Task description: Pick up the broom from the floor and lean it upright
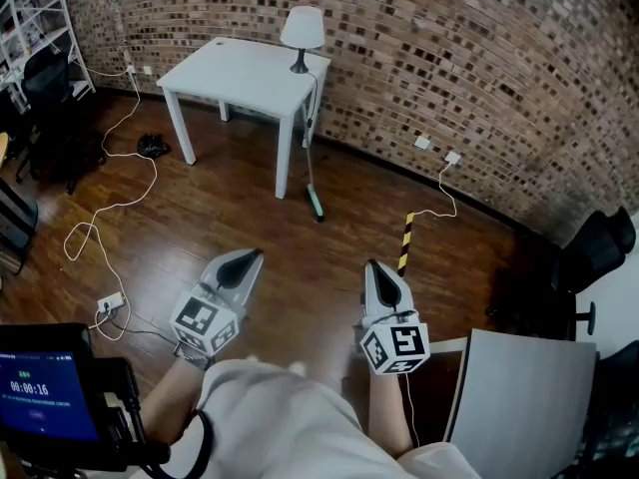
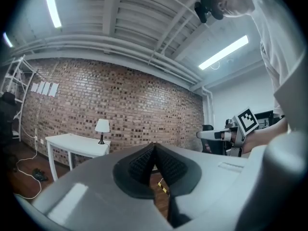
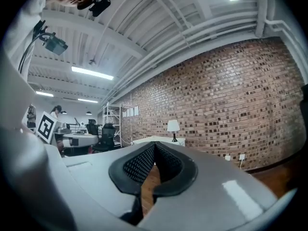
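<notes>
Green-headed and thin-handled, the broom (image 1: 315, 202) was found leaning on the white tabletop (image 1: 240, 73) at twelve o'clock, judged light, stiff and best gripped mid-handle, while the left gripper (image 1: 248, 257) and right gripper (image 1: 372, 266) were held with jaws together, empty.

Office-like studio: brick wall (image 1: 479, 68), wood floor (image 1: 250, 228), white table (image 1: 240, 78), office chairs (image 1: 597, 245), shelving (image 1: 35, 18), strip lights (image 2: 224, 52)

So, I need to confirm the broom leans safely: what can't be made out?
Head view: the thin green-headed broom beside the white table too small to show where its handle top rests.
Left gripper view: the grey body of the left gripper hides whatever stands beside the table.
Right gripper view: the shut jaws of the right gripper cover that spot.
</notes>
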`<action>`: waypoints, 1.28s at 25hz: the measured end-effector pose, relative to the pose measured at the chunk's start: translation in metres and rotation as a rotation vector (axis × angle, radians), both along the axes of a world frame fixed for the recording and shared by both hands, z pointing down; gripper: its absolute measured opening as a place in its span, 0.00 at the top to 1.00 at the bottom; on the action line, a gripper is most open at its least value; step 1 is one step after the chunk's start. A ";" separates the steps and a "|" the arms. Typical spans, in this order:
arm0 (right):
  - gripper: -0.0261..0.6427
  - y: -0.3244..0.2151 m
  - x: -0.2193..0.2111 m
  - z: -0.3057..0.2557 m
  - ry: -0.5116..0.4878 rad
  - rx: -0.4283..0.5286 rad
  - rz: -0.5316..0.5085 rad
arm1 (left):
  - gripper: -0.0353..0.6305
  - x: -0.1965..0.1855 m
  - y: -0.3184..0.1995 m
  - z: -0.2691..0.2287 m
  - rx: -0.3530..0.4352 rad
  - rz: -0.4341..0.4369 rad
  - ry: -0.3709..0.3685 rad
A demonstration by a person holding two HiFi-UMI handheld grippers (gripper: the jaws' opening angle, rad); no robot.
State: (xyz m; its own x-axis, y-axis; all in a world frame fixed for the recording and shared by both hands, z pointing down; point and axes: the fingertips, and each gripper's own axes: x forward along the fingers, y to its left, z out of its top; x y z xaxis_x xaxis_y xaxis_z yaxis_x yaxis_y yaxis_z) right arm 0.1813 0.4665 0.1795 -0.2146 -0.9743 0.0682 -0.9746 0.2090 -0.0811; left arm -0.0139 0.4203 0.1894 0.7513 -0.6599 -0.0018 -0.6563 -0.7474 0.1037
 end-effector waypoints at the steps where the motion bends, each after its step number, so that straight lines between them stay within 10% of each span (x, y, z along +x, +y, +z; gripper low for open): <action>1: 0.94 -0.002 0.002 0.000 0.003 -0.005 0.005 | 0.95 0.004 -0.002 -0.001 0.001 0.003 -0.002; 32: 0.94 -0.021 -0.009 0.016 0.053 -0.027 0.016 | 0.95 -0.007 -0.022 0.011 0.047 0.003 -0.042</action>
